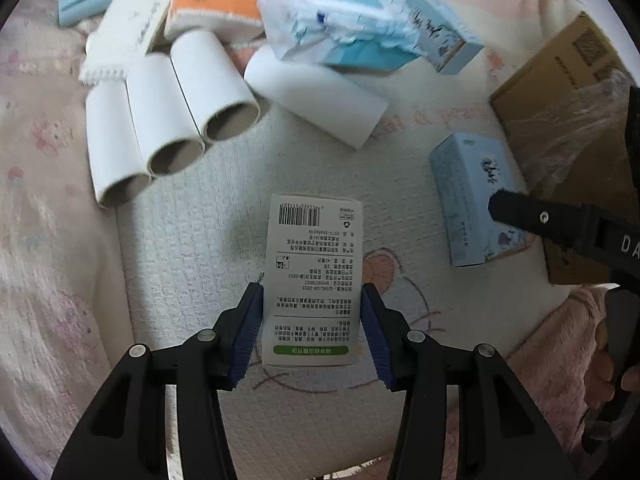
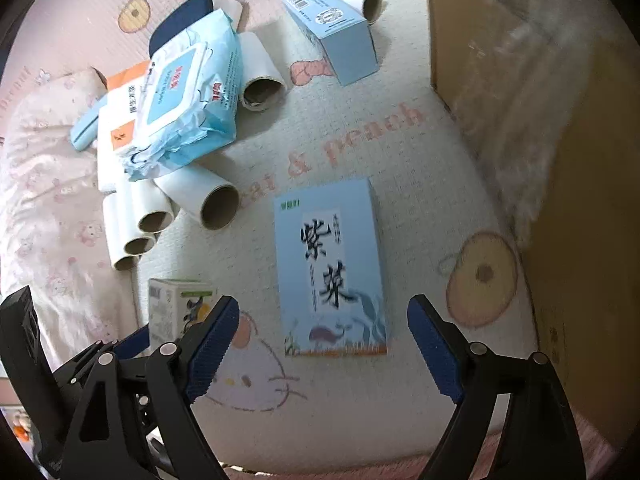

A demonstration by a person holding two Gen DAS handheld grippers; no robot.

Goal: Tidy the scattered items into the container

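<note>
Setting: a soft, padded surface covered in printed fabric.
A cream textured mat (image 2: pixel 360 152) bears pink lettering, a cartoon animal face and round yellow motifs. Around it lies pale pink fabric (image 1: pixel 44 216) with small floral and character prints. The light is even and diffuse, casting soft shadows. No walls or windows are in view.

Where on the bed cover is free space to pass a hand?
Free: the white quilted cover between the flat light-blue carton and the brown cardboard box, and the strip between that carton and the white paper tubes. Crowded: around the blue wet-wipes pack.
</note>
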